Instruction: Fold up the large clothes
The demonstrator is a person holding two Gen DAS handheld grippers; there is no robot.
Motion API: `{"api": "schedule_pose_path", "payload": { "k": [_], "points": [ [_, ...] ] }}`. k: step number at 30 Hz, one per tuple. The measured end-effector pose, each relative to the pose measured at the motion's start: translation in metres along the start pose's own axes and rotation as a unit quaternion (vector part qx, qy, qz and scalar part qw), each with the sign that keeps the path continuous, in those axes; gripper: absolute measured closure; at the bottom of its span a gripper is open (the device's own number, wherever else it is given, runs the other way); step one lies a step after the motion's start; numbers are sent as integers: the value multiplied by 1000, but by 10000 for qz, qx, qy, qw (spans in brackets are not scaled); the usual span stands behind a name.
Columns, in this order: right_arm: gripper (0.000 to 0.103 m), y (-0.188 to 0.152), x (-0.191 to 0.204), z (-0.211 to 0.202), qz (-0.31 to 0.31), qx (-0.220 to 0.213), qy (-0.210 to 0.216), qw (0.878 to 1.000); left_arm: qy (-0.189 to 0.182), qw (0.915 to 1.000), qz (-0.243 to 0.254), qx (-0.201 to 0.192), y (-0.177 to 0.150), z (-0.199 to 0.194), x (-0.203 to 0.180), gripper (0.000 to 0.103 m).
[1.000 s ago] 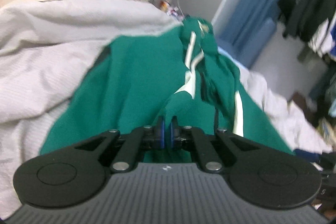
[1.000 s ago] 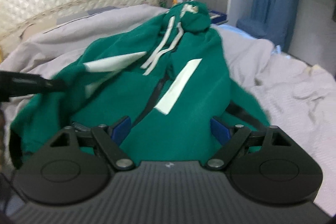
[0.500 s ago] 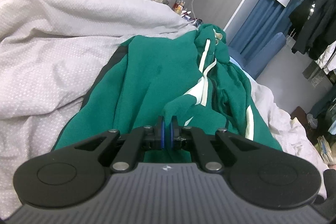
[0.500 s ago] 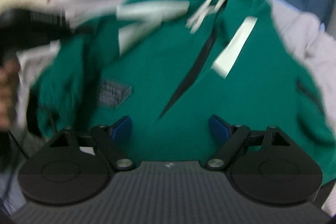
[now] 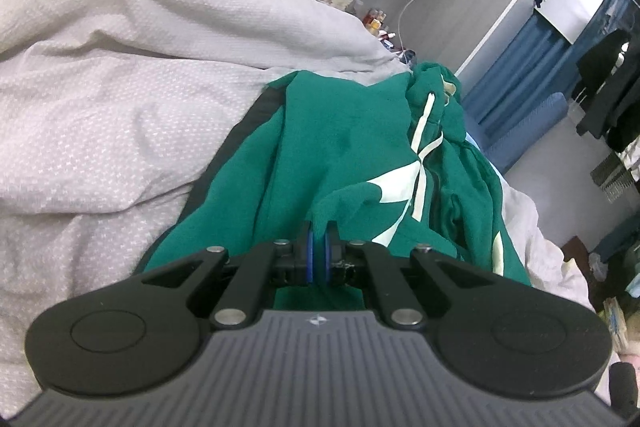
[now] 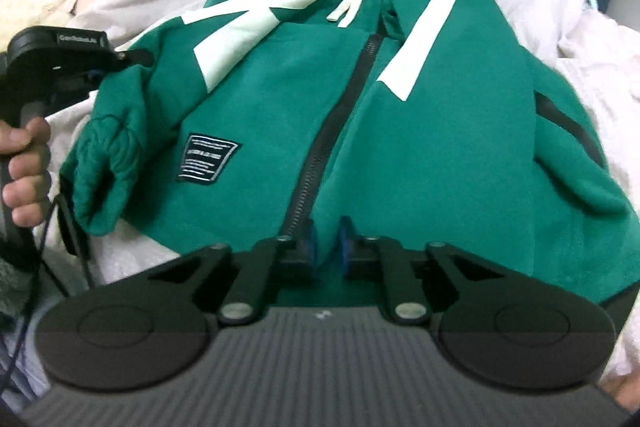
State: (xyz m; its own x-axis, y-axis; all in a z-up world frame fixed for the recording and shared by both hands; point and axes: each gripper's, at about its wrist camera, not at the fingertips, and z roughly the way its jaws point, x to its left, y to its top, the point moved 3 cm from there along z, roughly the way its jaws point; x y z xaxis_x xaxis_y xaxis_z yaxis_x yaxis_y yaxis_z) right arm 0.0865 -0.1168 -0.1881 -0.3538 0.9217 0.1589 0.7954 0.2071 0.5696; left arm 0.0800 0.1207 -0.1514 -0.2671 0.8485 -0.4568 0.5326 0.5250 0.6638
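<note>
A green fleece hoodie (image 6: 400, 99) with white stripes, cords and a black zipper lies front-up on a rumpled pale quilt (image 5: 100, 107). The left gripper (image 5: 319, 245) pinches its bunched sleeve; the right gripper (image 6: 326, 243) clamps the hem.

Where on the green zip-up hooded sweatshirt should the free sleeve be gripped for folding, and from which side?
Grip the green zip-up hooded sweatshirt by its right sleeve, near the cuff end, coming from the right edge over the white bedcover. That sleeve lies flat and free along the body's side, while the left hand-held gripper is shut on the other sleeve.
</note>
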Motion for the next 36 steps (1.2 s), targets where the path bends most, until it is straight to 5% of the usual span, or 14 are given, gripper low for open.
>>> {"api": "schedule_pose_path", "payload": {
  "k": [6,12,21,29,36],
  "points": [
    [95,11,-18,-22,300,-194,-123,9993,277,9983,315,-399,11,-15,3,97],
    [95,51,-92,-89,886,-824,-614,9907,525,9955,298,-730,56,-41,29,97],
    [96,143,-238,-162,1293,-1797,-2285,9480,1540,9769,851,-1213,187,-46,64,97],
    [96,170,-376,-125,2142,-1735,-3199,9065,2694,9498,1045,-1200,290,28,108,97],
    [96,132,-470,-48,2669,-1241,-3528,8882,3380,9297,1245,-768,308,108,159,97]
  ]
}}
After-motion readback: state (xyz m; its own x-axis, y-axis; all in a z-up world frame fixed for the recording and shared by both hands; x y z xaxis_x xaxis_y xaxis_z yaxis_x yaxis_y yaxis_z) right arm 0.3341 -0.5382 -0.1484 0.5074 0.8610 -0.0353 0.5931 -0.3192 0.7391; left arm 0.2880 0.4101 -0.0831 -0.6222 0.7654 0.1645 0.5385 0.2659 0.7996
